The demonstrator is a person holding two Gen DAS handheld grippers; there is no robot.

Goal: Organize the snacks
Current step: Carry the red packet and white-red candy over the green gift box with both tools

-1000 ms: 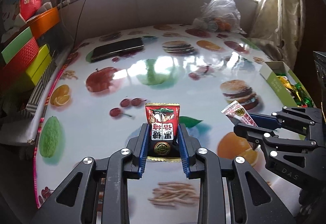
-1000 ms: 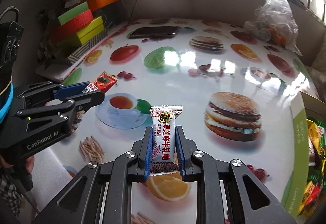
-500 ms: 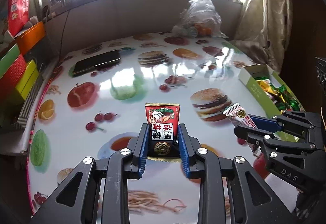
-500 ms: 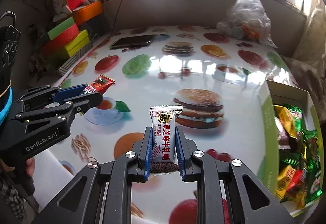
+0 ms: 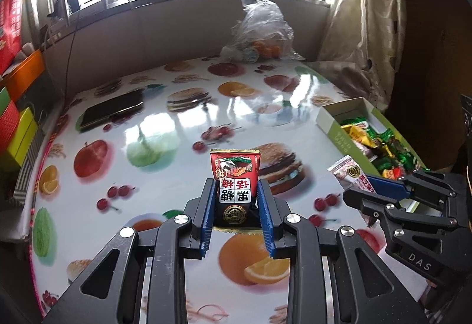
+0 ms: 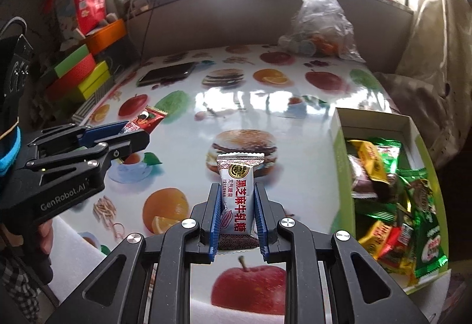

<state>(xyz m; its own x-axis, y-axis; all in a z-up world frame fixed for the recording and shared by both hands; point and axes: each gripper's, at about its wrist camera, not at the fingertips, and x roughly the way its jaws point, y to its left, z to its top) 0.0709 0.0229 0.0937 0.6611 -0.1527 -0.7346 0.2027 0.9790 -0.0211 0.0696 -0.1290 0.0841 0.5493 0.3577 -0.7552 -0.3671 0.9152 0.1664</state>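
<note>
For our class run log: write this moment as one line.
left hand-held gripper: shut on red-and-black snack packet | right hand-held gripper: shut on white sesame candy bar | green cardboard box: part-filled

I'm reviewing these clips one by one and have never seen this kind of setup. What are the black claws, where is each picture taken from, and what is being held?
There is no robot here: a person holds a two-finger clamp tool in each hand, and each tool carries a wide-angle camera looking along its fingers.

In the left tool's view, the left gripper is shut on a red plum candy packet; the other tool shows at the right edge.

In the right tool's view, the right gripper is shut on a white sesame nougat bar.

Below is a table with a glossy food-print cover. On it are a green box full of wrapped snacks, a dark phone and a clear plastic bag.
</note>
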